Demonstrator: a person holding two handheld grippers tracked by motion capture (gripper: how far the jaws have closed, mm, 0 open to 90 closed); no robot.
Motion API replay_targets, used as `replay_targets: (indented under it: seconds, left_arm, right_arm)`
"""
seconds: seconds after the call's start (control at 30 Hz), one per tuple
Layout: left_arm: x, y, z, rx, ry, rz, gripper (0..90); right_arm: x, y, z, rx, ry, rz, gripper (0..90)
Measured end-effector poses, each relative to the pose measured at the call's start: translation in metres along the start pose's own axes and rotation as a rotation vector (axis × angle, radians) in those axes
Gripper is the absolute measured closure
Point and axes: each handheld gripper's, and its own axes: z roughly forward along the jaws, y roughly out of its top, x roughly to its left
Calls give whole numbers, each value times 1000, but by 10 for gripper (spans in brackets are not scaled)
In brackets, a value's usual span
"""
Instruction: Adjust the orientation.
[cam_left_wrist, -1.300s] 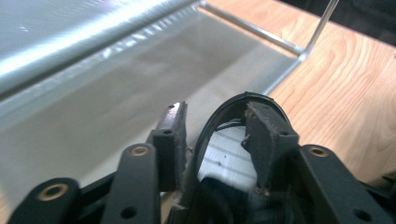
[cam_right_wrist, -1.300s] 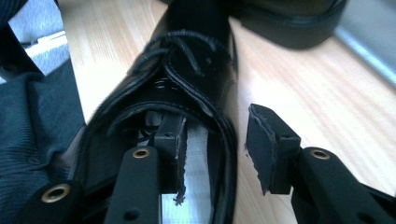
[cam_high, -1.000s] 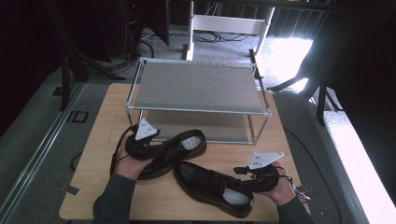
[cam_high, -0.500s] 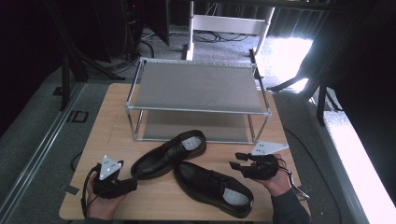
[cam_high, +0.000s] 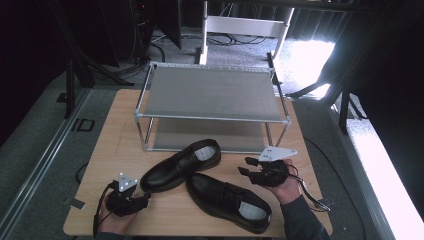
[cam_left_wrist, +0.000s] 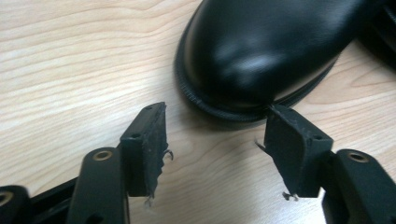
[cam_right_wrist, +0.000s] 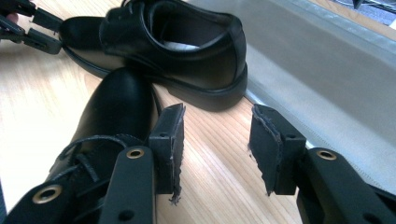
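Two black lace-up shoes lie on the wooden table (cam_high: 115, 150). The rear shoe (cam_high: 180, 164) points its toe to the front left and its heel toward the rack. Closer to the table's front edge, the near shoe (cam_high: 227, 200) has its toe toward the middle. My left gripper (cam_high: 145, 199) is open at the front left, just short of the rear shoe's toe (cam_left_wrist: 261, 51); its jaws (cam_left_wrist: 215, 149) hold nothing. My right gripper (cam_high: 245, 166) is open beside the near shoe's laces (cam_right_wrist: 116, 112), with bare wood between its jaws (cam_right_wrist: 215, 140). The rear shoe (cam_right_wrist: 187, 46) lies beyond.
A two-level metal rack (cam_high: 210, 92) stands at the back of the table; its lower shelf (cam_right_wrist: 327, 79) lies just behind the rear shoe's heel. The left gripper (cam_right_wrist: 32, 23) shows far off in the right gripper view. Bare wood lies left of the shoes.
My left gripper has drawn back from over the rear shoe to the table's front left and now sits low by its toe. The right gripper shifted slightly. The shoes kept their places.
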Motion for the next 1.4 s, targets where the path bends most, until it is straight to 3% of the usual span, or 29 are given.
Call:
replay_targets:
  seconds: [0.13,0.33,0.5,0.57,0.87,1.17,1.27,1.4]
  left_arm:
    - [5,5,4,-2,-22,-10,472]
    - [8,23,19,-8,-13,35,483]
    - [8,42,34,-28,-8,44,490]
    - [10,48,35,-4,-9,64,483]
    - [13,42,35,-25,-29,48,482]
    - [15,40,39,-18,-58,30,431]
    - [17,40,40,-20,-75,13,427]
    - [19,40,40,-23,-87,-3,425]
  right_arm:
    - [1,1,0,12,-12,-4,541]
    - [0,1,2,20,-33,-5,540]
    - [-4,2,6,30,-57,-5,542]
    - [-5,3,8,34,-70,-3,542]
    - [-17,11,28,26,-93,53,542]
    - [-24,36,51,31,-82,39,537]
    - [-25,42,63,57,-83,12,533]
    - [-31,48,81,99,-75,23,551]
